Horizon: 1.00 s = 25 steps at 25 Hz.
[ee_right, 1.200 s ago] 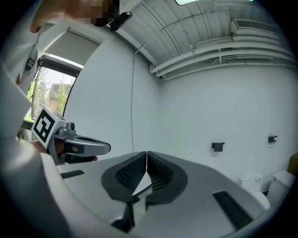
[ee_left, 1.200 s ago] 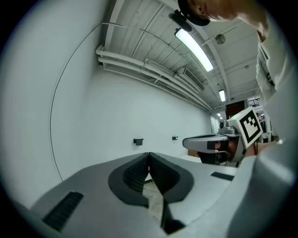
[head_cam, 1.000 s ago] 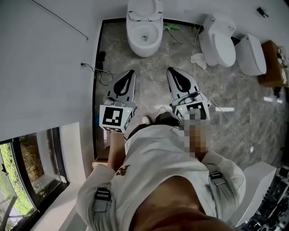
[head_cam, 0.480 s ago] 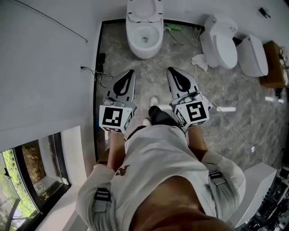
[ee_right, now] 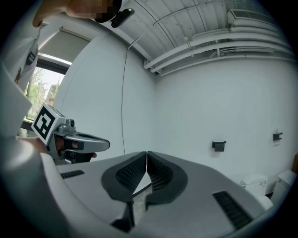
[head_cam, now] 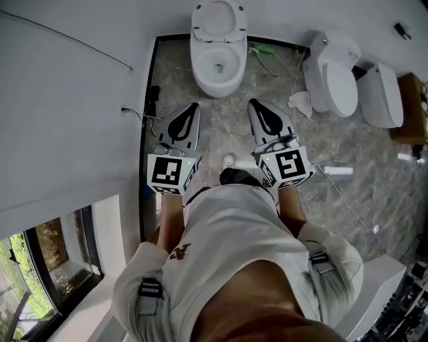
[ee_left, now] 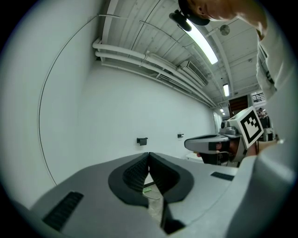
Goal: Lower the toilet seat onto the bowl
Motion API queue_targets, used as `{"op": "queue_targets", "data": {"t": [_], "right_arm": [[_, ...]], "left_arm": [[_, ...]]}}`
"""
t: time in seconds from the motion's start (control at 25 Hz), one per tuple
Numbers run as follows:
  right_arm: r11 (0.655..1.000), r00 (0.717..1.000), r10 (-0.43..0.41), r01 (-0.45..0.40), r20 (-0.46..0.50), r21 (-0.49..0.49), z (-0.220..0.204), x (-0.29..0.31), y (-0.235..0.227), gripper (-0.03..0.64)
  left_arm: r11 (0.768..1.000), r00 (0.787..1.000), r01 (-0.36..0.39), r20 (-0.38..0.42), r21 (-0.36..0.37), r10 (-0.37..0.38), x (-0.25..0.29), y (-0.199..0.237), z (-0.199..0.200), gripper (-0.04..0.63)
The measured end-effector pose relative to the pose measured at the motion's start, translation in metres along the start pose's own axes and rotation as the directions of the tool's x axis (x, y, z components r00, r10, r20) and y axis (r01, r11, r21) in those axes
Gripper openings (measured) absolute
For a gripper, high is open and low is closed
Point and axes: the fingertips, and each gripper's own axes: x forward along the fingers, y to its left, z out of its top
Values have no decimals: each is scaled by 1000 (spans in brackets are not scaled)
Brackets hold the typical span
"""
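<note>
The white ceramic toilet bowl [head_cam: 217,70] stands on the grey marbled floor [head_cam: 361,194], at the far end of it and against the white wall [head_cam: 67,107]. The white oval toilet seat [head_cam: 219,19] is raised and leans back toward the wall behind the bowl; it is not on the rim.

The left tongs [head_cam: 193,107] and the right tongs [head_cam: 253,103] are held side by side and level, both pointing toward the bowl. Both sets are well apart from the toilet, and neither touches it. The bowl lies ahead, roughly on the line between them.

The left tongs are clenched: in the left gripper view the ribbed black pads meet at the tips with nothing between them. The right tongs are likewise clenched on nothing, with the pads tip to tip in the right gripper view.

Two further white toilets [head_cam: 332,72] stand to the right of the task toilet. A crumpled white cloth [head_cam: 299,102] lies on the floor just beside the nearer one. A small green object [head_cam: 259,49] lies near the task toilet's base. A black cable [head_cam: 137,108] runs along the left edge of the floor.
</note>
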Motion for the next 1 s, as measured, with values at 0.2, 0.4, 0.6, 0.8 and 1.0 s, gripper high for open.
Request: {"op": "queue_targets", "data": {"t": [0.2,0.4,0.6,0.8,1.0], "right_arm": [[1000,1000,21,-21,5,6,1,25,-31,23],[999,999,36,-36,1,11,1,42,-58,23],[999,999,34,-34,-2,23,-1,56,-72,23],[999,999,33,-32,-20,27,-7,76,-79,23],[1000,999,13,-12,-34,27,-10,100,-84,23]], "left_arm": [[1000,1000,-19,-9,9,19,36,10,4,25],[999,999,-29,-15,13,30,66,11,8,24],[1000,999,-27,-27,10,28,86,17,6,25],[1000,999,-26,-32,7,27,100,33,3,24],[1000,999,-12,-33,-7,11,118,56,-1,25]]}}
